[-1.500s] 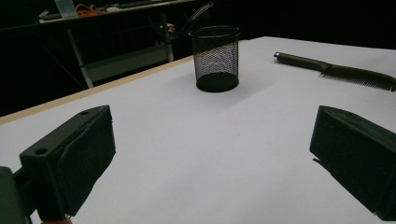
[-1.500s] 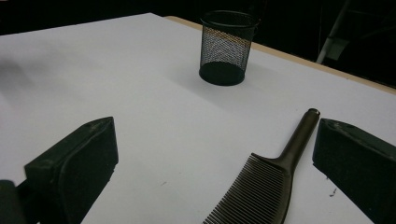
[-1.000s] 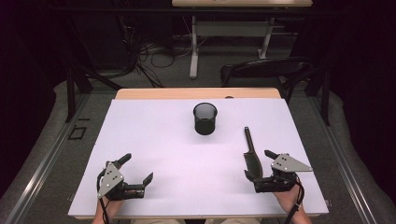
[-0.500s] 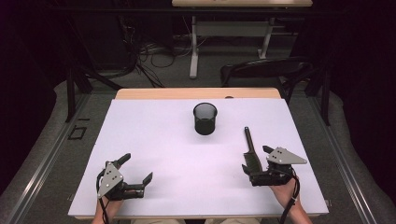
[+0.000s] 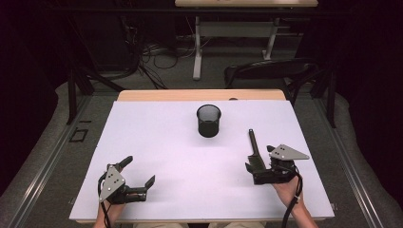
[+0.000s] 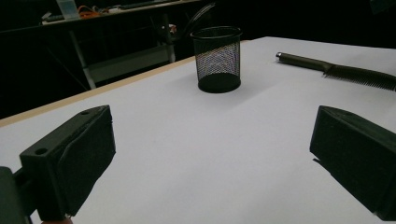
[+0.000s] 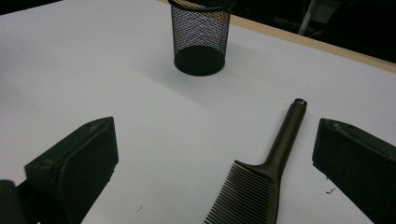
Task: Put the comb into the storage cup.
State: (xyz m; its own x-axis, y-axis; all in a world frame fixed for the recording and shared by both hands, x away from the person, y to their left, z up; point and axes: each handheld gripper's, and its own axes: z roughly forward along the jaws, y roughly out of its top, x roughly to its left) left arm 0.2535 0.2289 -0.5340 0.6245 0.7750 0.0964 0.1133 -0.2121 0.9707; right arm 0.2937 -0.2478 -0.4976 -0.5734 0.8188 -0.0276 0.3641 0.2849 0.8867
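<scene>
A white-covered counter [image 5: 180, 156] carries a black mesh cup [image 5: 209, 120], standing upright toward 12 o'clock of the surface's middle, and a dark comb [image 5: 254, 153] lying flat at about 4 o'clock from the cup, well apart from it. The comb's slim handle points toward the far edge, its toothed end toward the person.

The right gripper [image 5: 260, 172] sits at the counter's 4 o'clock region, its grey plate on top, held by a hand [image 5: 285, 187]. Its fingers stand wide apart. In the right gripper view the comb [image 7: 261, 175] lies on the counter between the two fingers, nearer the right-hand one, untouched by either; the teeth face the left-hand finger and the handle runs toward 1 o'clock, with the cup [image 7: 201, 35] beyond at 11 o'clock.

The left gripper [image 5: 140, 176] rests at the counter's 8 o'clock region, far from the comb. Its fingers are also spread wide with only bare counter between them. In the left gripper view the cup [image 6: 217, 58] stands ahead at 12 o'clock and the comb [image 6: 341, 71] lies at 2 o'clock, past the right-hand finger.
</scene>
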